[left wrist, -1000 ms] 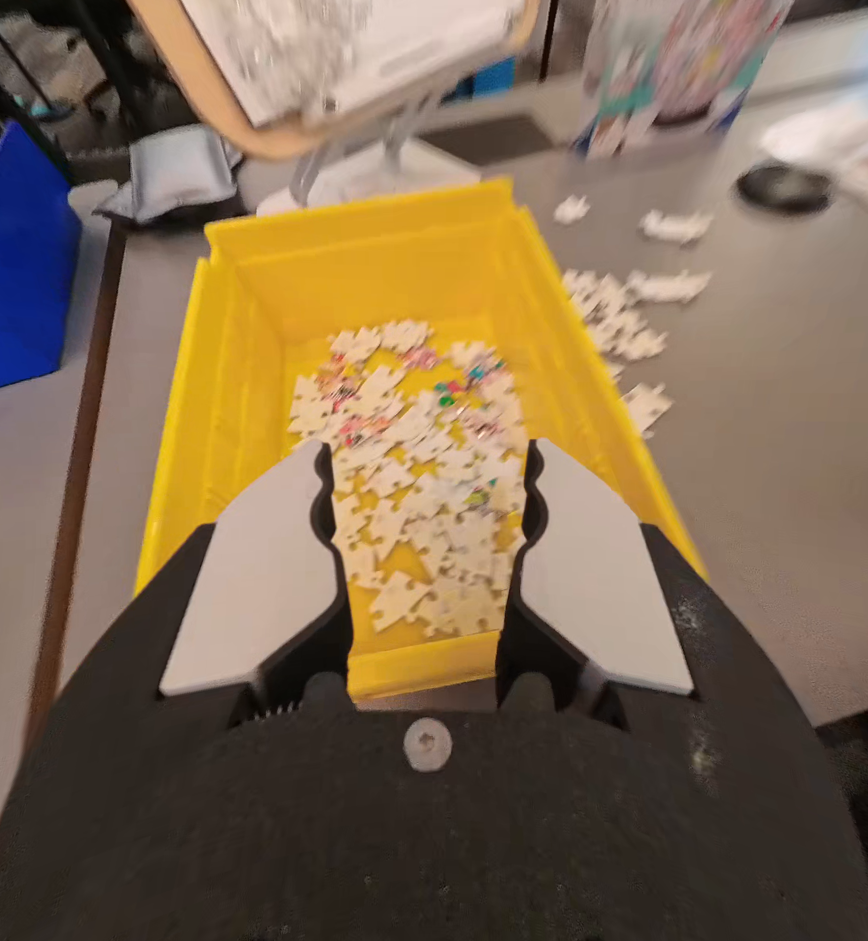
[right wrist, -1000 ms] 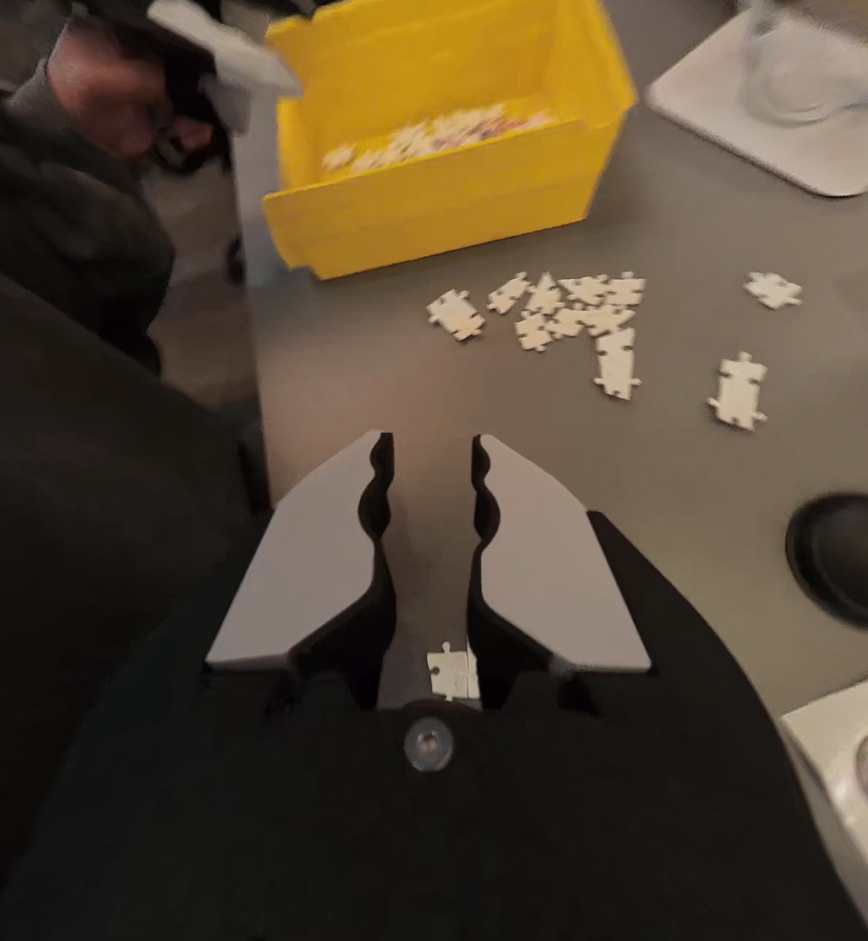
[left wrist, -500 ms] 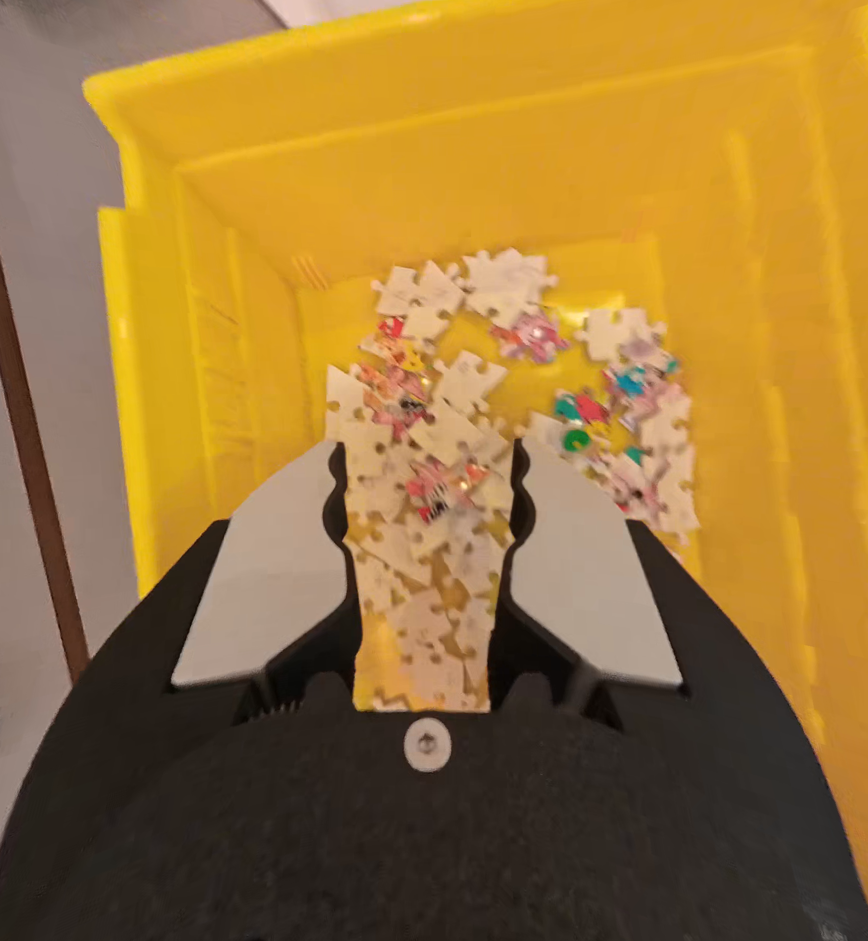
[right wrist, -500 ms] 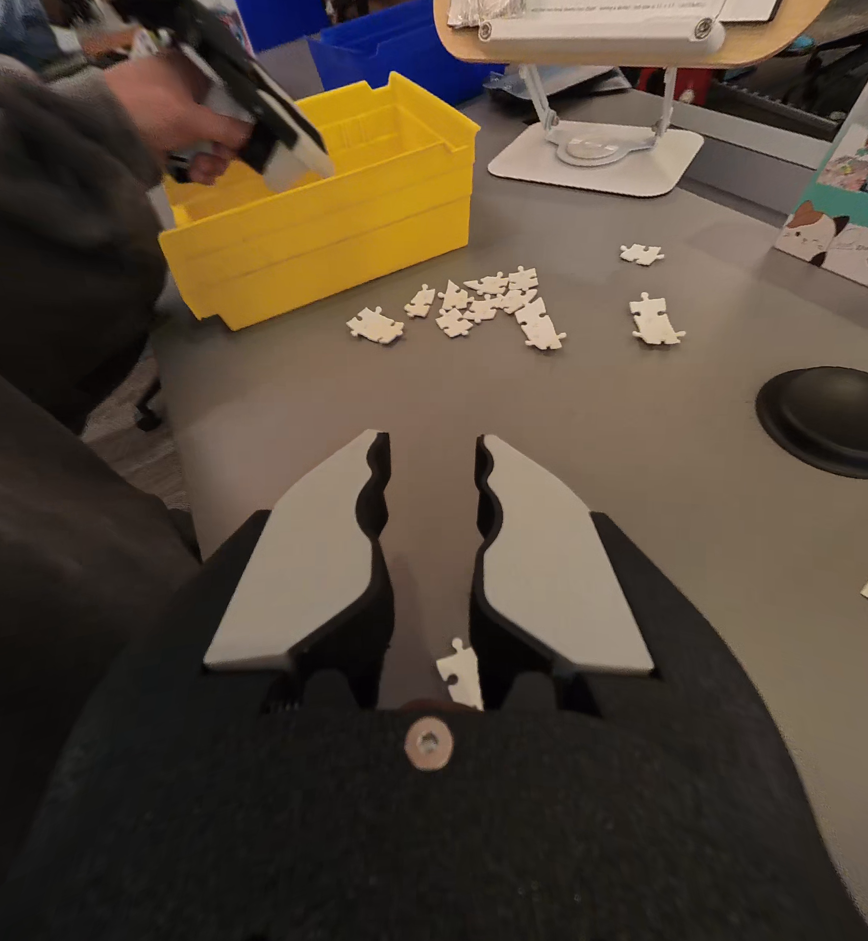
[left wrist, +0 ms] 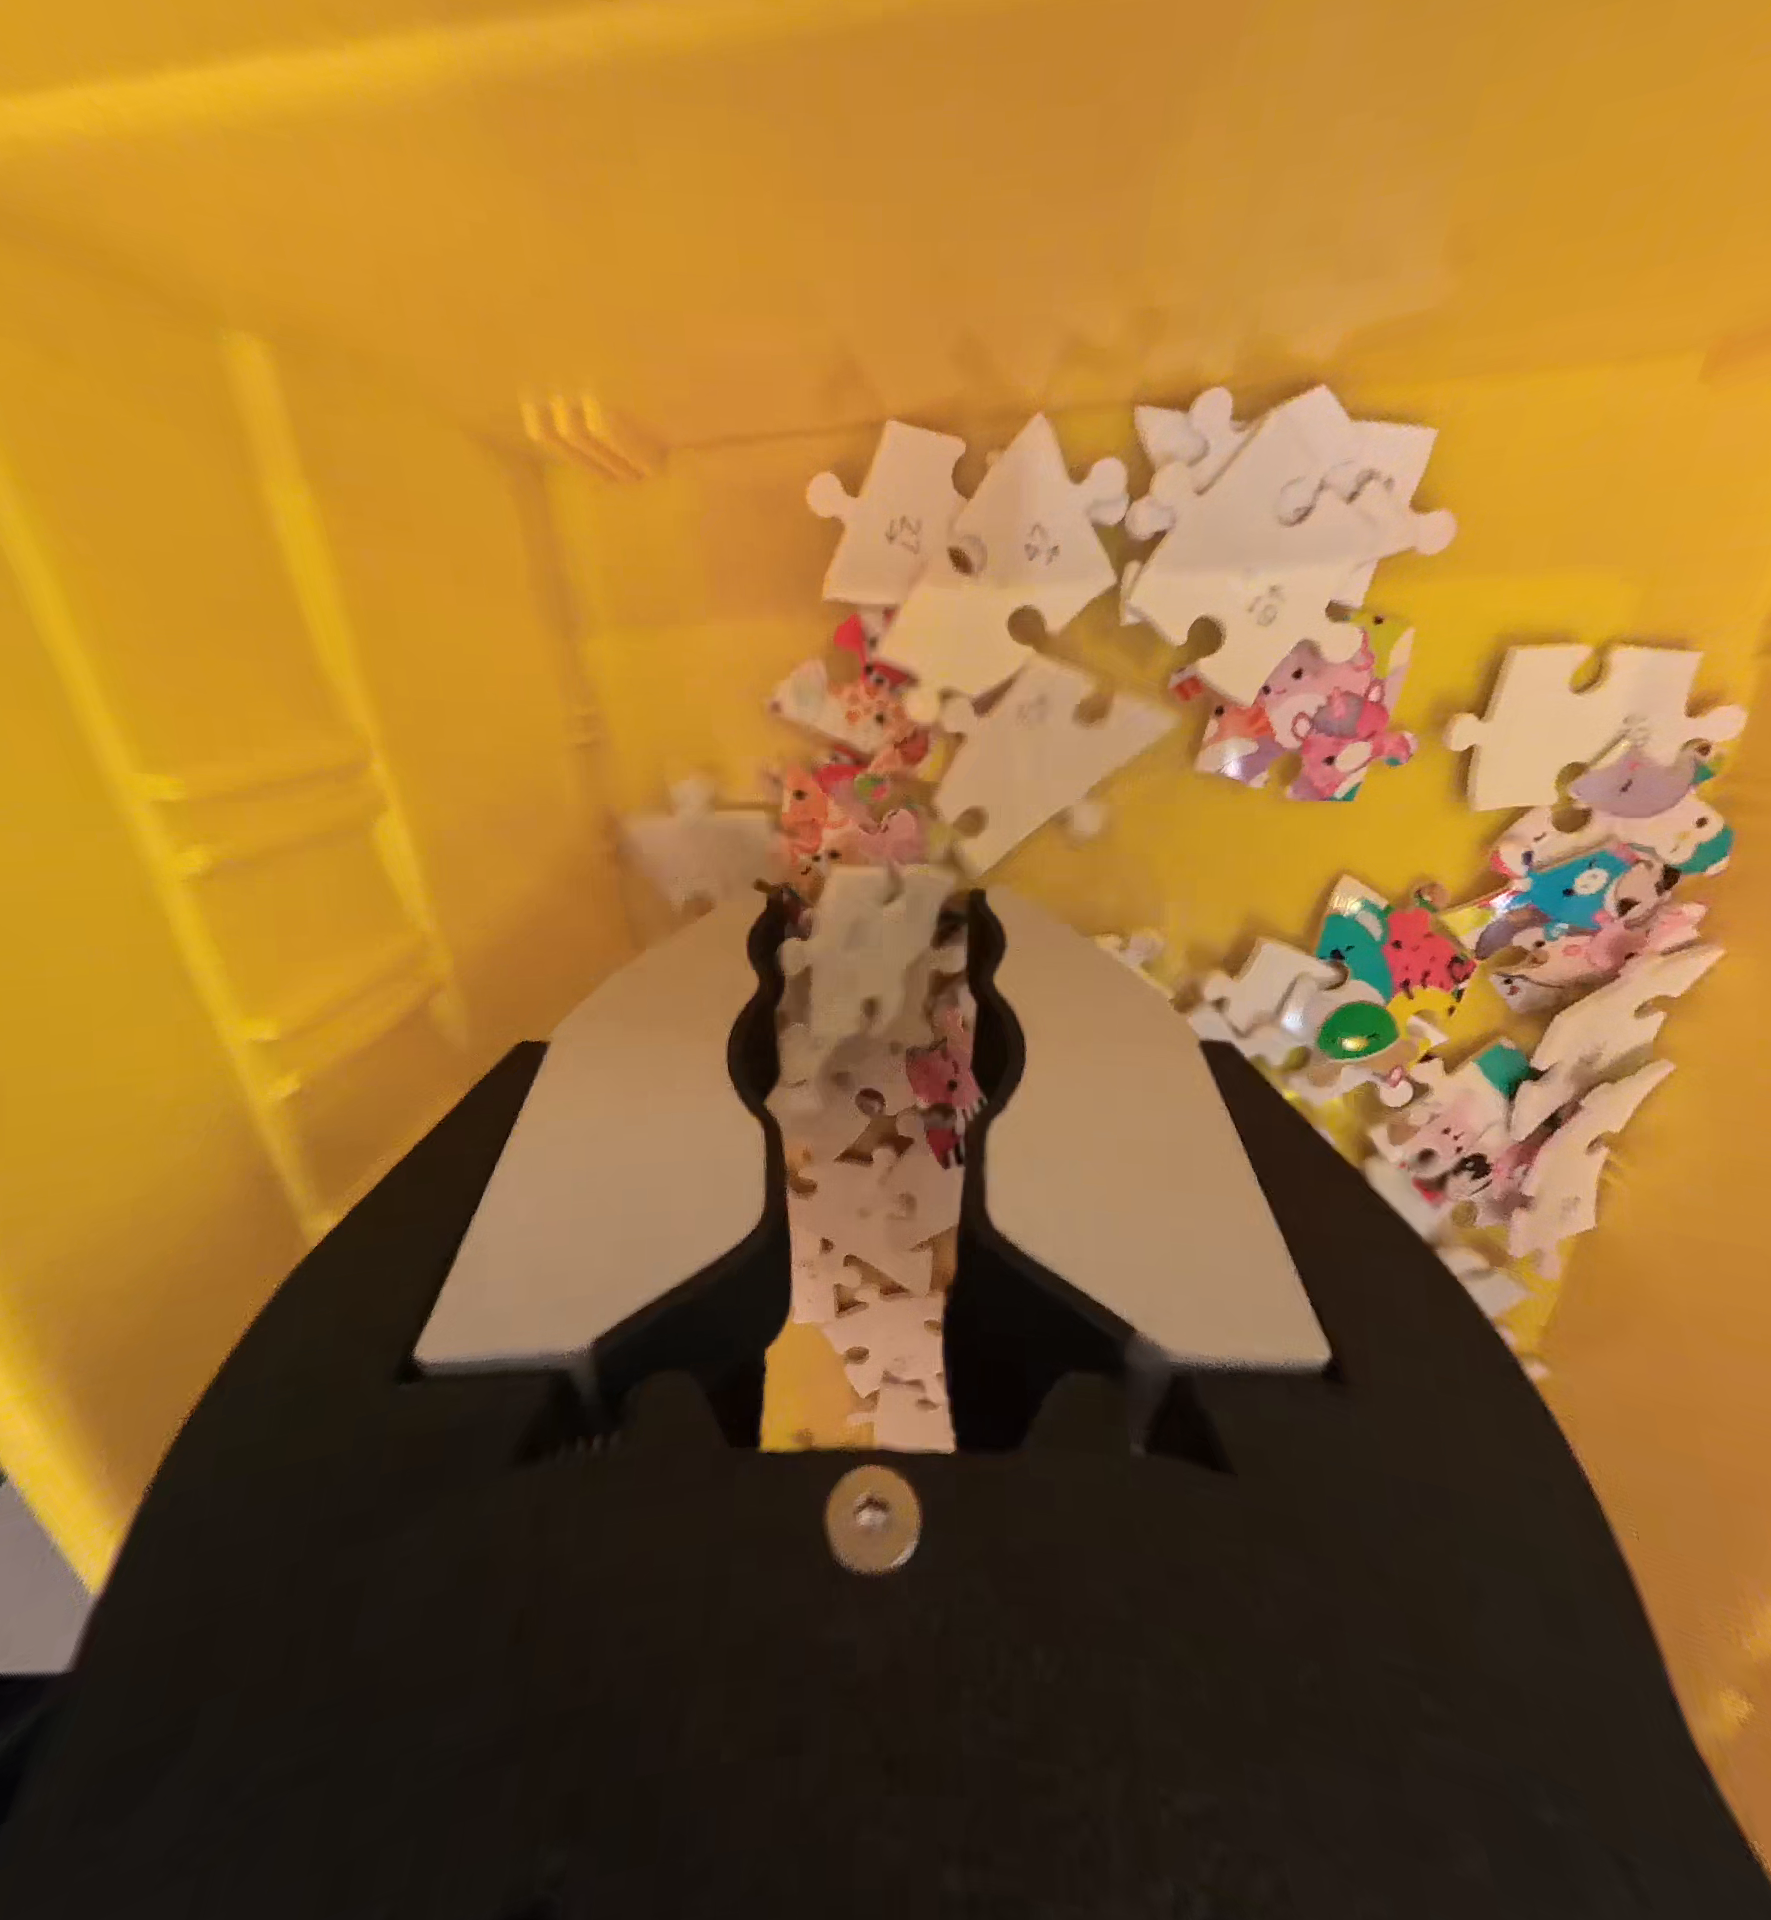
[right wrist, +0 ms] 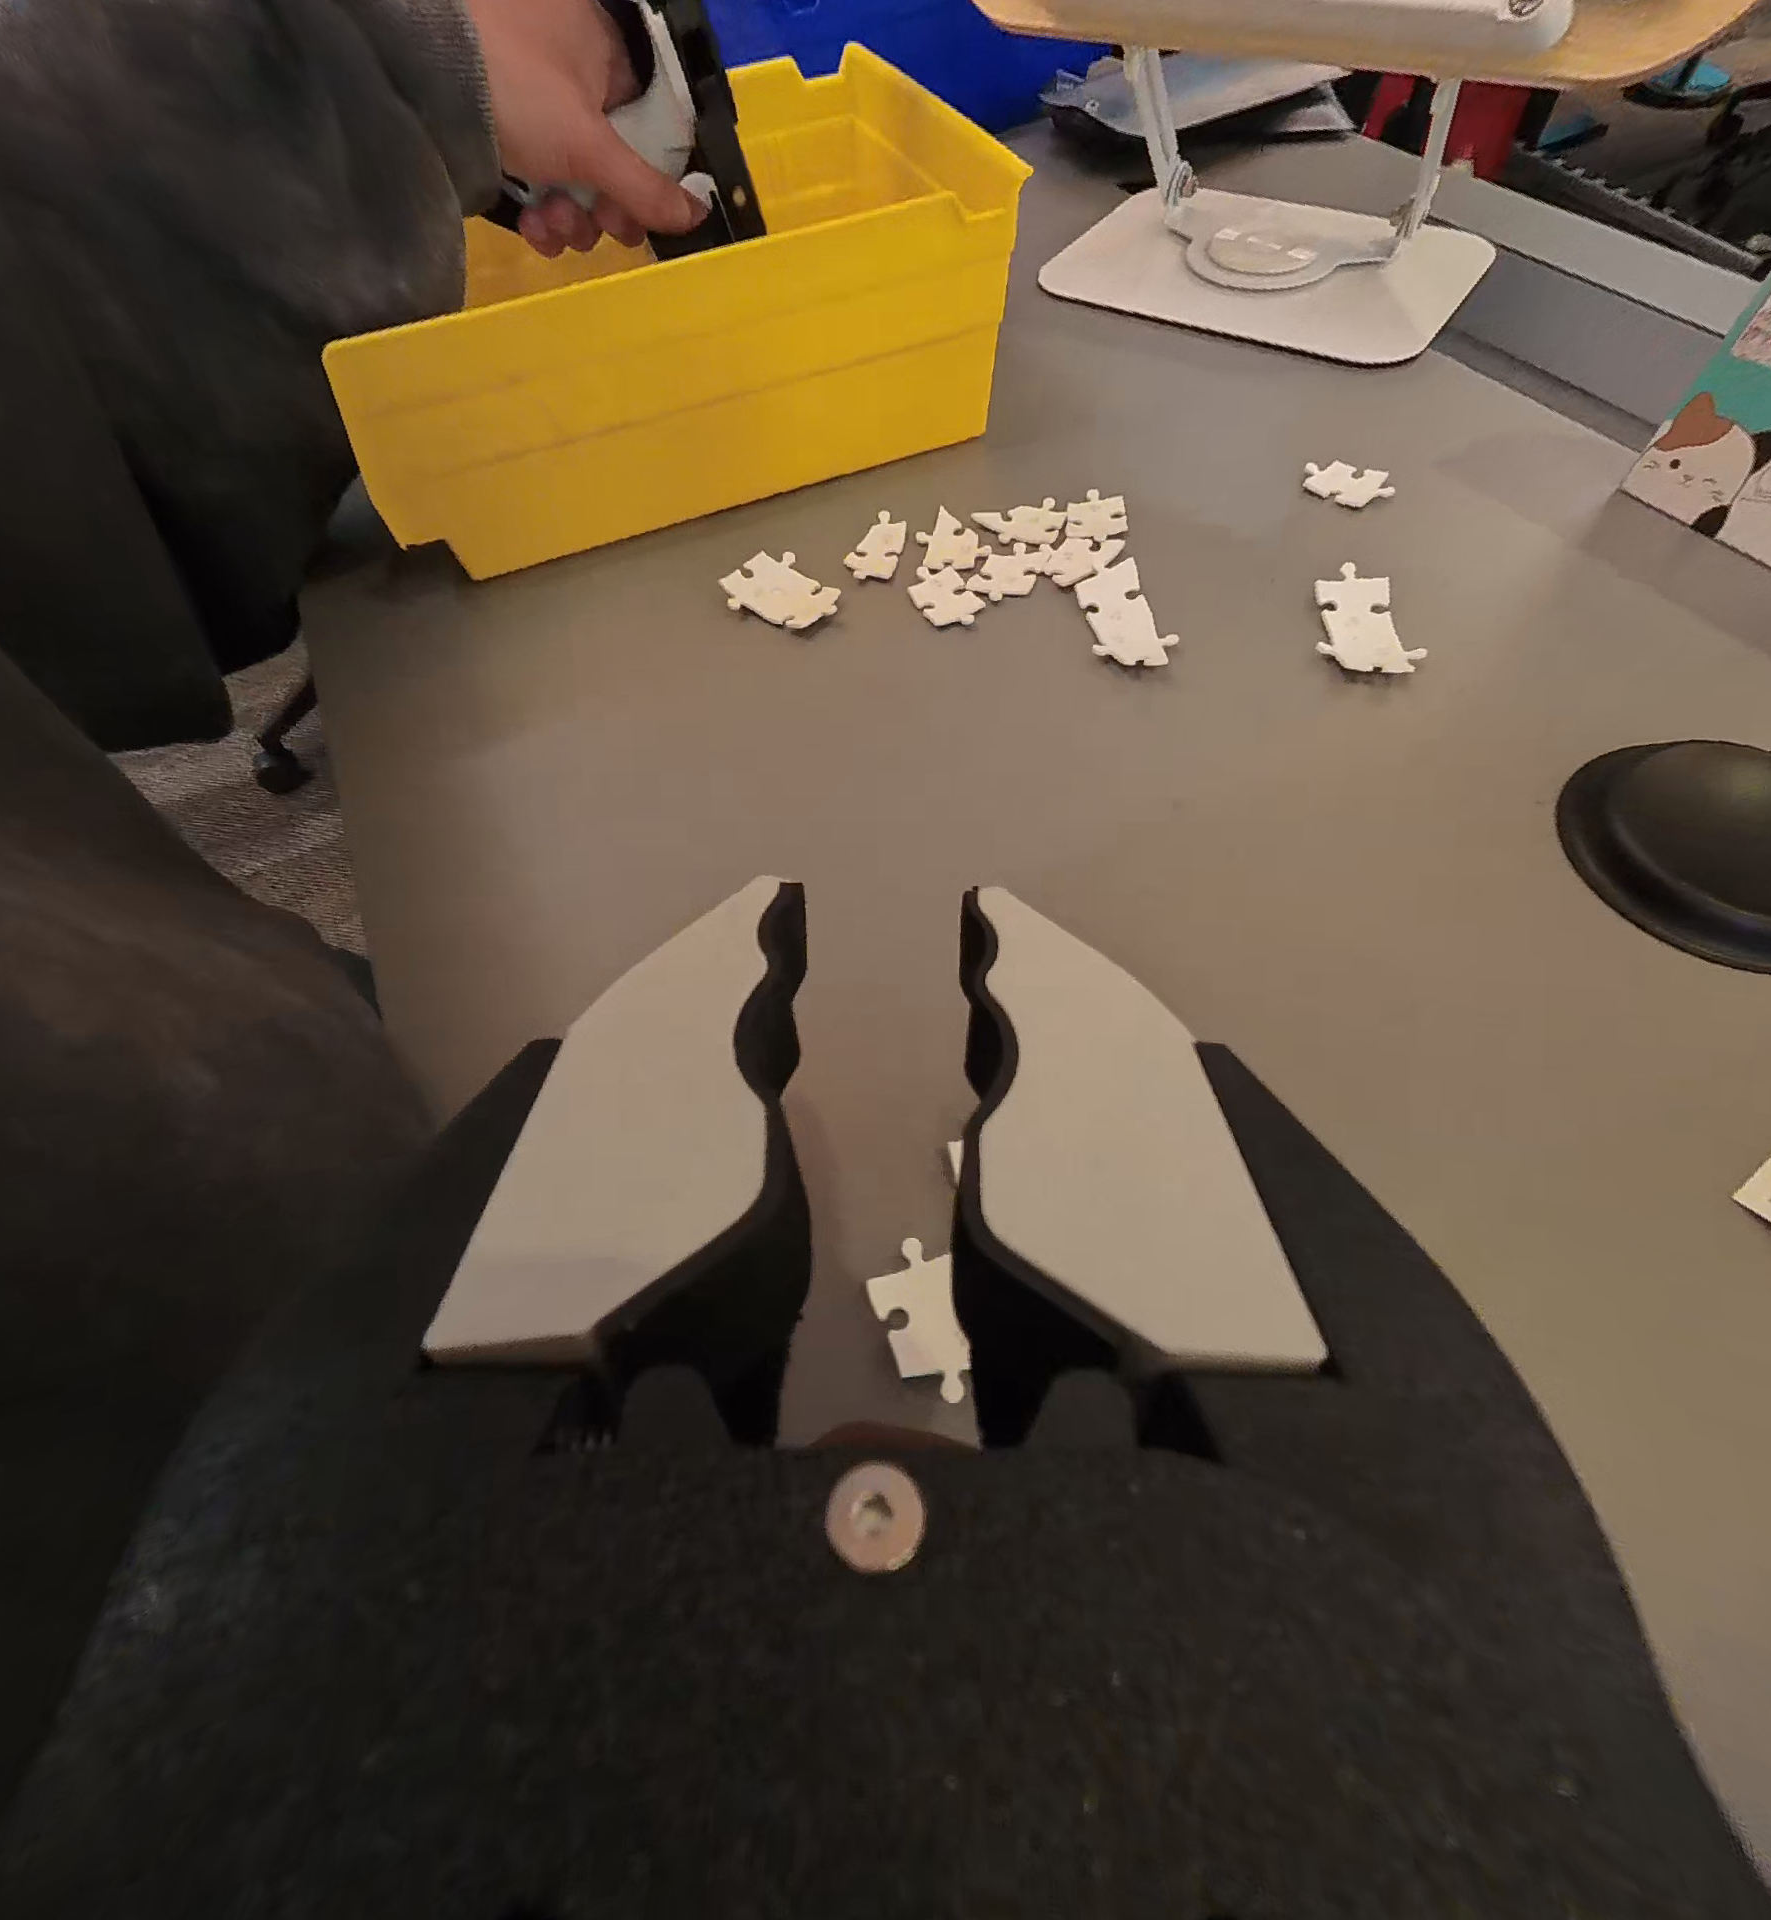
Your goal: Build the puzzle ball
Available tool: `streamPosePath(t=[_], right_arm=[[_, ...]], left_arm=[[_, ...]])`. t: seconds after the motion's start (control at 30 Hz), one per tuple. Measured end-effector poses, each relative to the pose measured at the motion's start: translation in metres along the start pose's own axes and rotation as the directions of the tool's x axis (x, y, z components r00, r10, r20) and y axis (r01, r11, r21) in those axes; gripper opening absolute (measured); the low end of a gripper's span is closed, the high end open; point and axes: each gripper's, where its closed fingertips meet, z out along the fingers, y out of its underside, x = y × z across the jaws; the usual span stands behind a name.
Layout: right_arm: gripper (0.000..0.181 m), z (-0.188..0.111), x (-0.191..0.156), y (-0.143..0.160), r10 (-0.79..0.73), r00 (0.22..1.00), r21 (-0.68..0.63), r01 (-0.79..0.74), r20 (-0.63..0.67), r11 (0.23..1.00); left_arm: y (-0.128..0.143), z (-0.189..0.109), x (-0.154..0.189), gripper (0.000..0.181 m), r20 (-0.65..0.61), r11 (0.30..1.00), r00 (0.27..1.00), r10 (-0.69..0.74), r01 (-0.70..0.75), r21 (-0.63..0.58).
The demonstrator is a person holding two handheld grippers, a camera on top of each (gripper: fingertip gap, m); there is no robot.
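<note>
My left gripper (left wrist: 876, 914) is deep inside the yellow bin (left wrist: 237, 623), over a heap of puzzle pieces (left wrist: 1120, 644), some white side up and some colourful. Its jaws stand narrow, and a white puzzle piece (left wrist: 860, 966) fills the gap between the tips. In the right wrist view the same gripper (right wrist: 704, 177), held by a hand, reaches into the bin (right wrist: 673, 416). My right gripper (right wrist: 883, 894) is open and empty, low over the grey table (right wrist: 1224, 831) near its front left corner. A single white piece (right wrist: 917, 1320) lies on the table under it.
Several loose white pieces (right wrist: 1006, 561) and joined pairs (right wrist: 1364, 623) lie right of the bin. A black dome (right wrist: 1722, 852) sits at the right, with a white stand base (right wrist: 1265, 260) and a puzzle box (right wrist: 1754, 457) behind it. A dark sleeve fills the left. The gap from one gripper's tips to the other's is roughly 45 centimeters.
My left gripper has dropped from above the bin deep into it, and its jaws have narrowed around a white piece. The right gripper kept its opening and tilted up slightly.
</note>
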Motion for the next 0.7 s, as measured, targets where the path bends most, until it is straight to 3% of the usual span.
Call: streamPosePath(t=[0.2, 0.3, 0.37, 0.43, 0.5, 0.63, 0.7], right_arm=[[0.028, -0.003, 0.002, 0.001, 0.008, 1.000, 0.008, -0.008, 0.001, 1.000], [0.027, -0.004, 0.001, 0.001, 0.004, 1.000, 0.005, -0.004, -0.001, 1.000], [0.026, -0.003, -0.001, 0.000, -0.001, 1.000, 0.004, 0.001, 0.000, 1.000], [0.026, -0.002, -0.002, -0.001, -0.005, 1.000, 0.005, 0.005, 0.004, 1.000], [0.026, 0.000, -0.005, -0.002, -0.010, 1.000, 0.007, 0.010, 0.013, 1.000], [0.026, 0.001, -0.011, -0.006, -0.032, 0.999, 0.009, 0.031, 0.025, 0.999], [0.025, 0.001, -0.013, -0.008, -0.040, 0.999, 0.013, 0.040, 0.025, 0.999]], left_arm=[[0.011, -0.018, 0.000, 0.033, -0.034, 0.997, 0.999, 0.002, 0.001, 0.081], [0.002, -0.060, 0.008, 0.033, -0.163, 0.957, 0.987, -0.013, 0.059, 0.283], [-0.005, -0.100, 0.021, 0.033, -0.312, 0.875, 0.950, 0.032, 0.124, 0.467], [-0.007, -0.142, 0.038, 0.033, -0.466, 0.761, 0.876, 0.125, 0.216, 0.611], [0.000, -0.181, 0.053, 0.033, -0.613, 0.646, 0.750, 0.249, 0.343, 0.682], [0.029, -0.245, 0.073, 0.032, -0.771, 0.505, 0.406, 0.491, 0.588, 0.632], [0.042, -0.264, 0.075, 0.032, -0.773, 0.468, 0.293, 0.562, 0.658, 0.590]])
